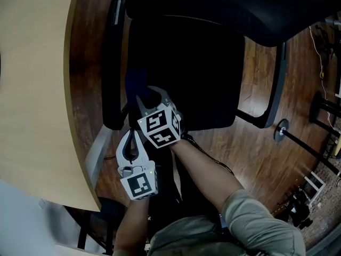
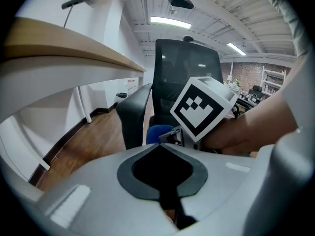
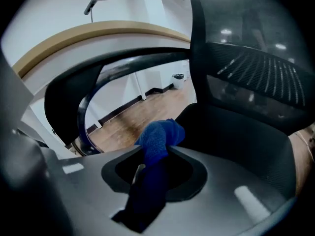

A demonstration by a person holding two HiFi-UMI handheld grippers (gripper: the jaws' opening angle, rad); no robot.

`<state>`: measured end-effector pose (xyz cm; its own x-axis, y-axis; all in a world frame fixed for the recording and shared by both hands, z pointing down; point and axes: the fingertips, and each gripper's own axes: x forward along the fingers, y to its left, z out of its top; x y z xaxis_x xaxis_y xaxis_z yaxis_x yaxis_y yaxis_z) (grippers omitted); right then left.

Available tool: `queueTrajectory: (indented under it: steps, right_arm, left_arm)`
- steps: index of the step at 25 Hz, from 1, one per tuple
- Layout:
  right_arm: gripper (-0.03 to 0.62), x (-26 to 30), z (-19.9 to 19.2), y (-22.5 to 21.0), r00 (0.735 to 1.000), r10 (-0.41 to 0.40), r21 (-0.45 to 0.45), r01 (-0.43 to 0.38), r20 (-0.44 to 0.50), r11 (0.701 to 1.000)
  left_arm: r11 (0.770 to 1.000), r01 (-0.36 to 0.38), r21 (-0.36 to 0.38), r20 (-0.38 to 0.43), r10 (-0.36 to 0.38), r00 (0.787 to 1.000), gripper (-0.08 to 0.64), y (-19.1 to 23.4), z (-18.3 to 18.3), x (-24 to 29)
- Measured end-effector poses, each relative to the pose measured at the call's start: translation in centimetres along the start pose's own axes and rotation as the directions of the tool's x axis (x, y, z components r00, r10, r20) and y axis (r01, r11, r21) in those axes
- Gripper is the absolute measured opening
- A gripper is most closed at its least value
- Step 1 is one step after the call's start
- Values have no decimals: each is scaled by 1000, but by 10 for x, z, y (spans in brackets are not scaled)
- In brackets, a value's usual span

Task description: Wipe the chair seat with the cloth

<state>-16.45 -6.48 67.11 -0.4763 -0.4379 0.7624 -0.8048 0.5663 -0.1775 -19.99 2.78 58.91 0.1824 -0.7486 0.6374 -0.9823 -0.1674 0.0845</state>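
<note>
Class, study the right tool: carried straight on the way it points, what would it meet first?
Probably the chair seat, near its edge; the blue cloth clamped in the right tool would touch it first. Depth is unclear.

The cloth point(image 3: 156, 140) is deep blue and nubby, bunched into a wad and pinched between the jaws of the right gripper point(image 1: 143, 97). One end bulges past the tips and the other trails back in a dark fold. It sits over the left edge of the chair seat point(image 1: 186, 68), a broad, level black cushion; whether they touch cannot be told.
</note>
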Motion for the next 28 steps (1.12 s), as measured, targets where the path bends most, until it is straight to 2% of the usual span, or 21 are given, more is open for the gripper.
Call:
queueTrajectory:
  steps: [5, 8, 12, 16, 20, 28]
  right_arm:
    - [101, 21, -15, -6, 1000, 2, 7, -2, -13, 1000]
    - [101, 19, -24, -20, 1000, -14, 30, 14, -12, 999]
    - [101, -1, -35, -53, 997, -65, 69, 67, -28, 995]
    - [101, -34, -48, -102, 988, -151, 132, 155, -39, 979]
    - [101, -72, -69, -157, 965, -255, 227, 261, -57, 938]
    - [101, -147, -122, -244, 896, -433, 418, 432, -99, 799]
  left_arm:
    - [1000, -27, -2, 13, 27, 1000, 5, 2, -10, 13]
    - [1000, -19, 3, -4, 19, 1000, 5, -8, -19, 19]
    - [999, 41, 25, -33, -40, 999, 5, -39, -21, 28]
    - [989, 127, 74, -21, -125, 992, 5, -80, 1, 39]
    - [972, 202, 124, -23, -201, 979, 5, -120, 20, 50]
    - [929, 311, 200, -45, -309, 950, 5, -192, 38, 66]
